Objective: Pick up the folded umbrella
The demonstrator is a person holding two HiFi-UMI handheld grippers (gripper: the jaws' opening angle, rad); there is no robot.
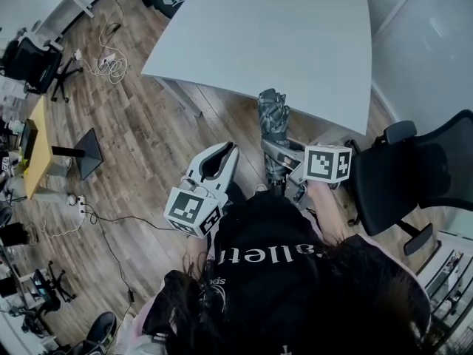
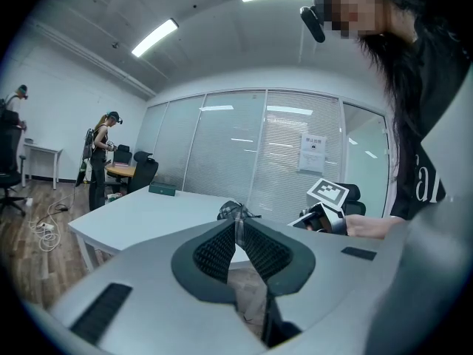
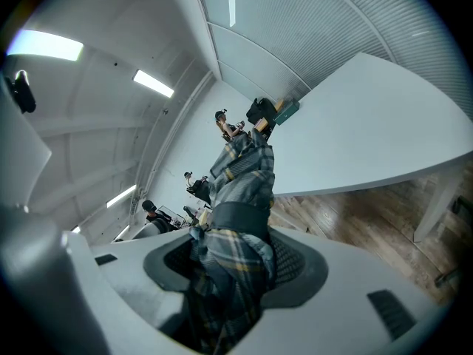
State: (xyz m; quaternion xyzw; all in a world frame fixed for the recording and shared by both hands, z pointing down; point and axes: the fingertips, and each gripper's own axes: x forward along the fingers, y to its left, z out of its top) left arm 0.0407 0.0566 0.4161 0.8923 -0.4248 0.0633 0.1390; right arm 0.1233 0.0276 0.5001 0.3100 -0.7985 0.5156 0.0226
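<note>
Gripping the umbrella (image 3: pixel 244 176) mid-body w/ right gripper (image 3: pixel 235 242) jaws, we hold it off the floor (image 1: pixel 148 139) near the table (image 1: pixel 295 35); left gripper (image 2: pixel 236 228) jaws shut, empty. We shd squeeze firm, no tilting.

Folded umbrella (image 1: pixel 273 118) is clamped in my right gripper (image 1: pixel 276 160), pads pressing on both sides of it. Fabric is grey-blue plaid with thin yellow lines, bunched in loose pleats. A dark strap (image 3: pixel 238 217) wraps round it just past the jaws and keeps it closed. The long part sticks out beyond the jaws, pointing away from me toward the table (image 1: pixel 295 43); the shorter end runs back between the pads. It's off the floor, and its far end sits at the table's near edge. Can't tell whether it touches there.
</note>
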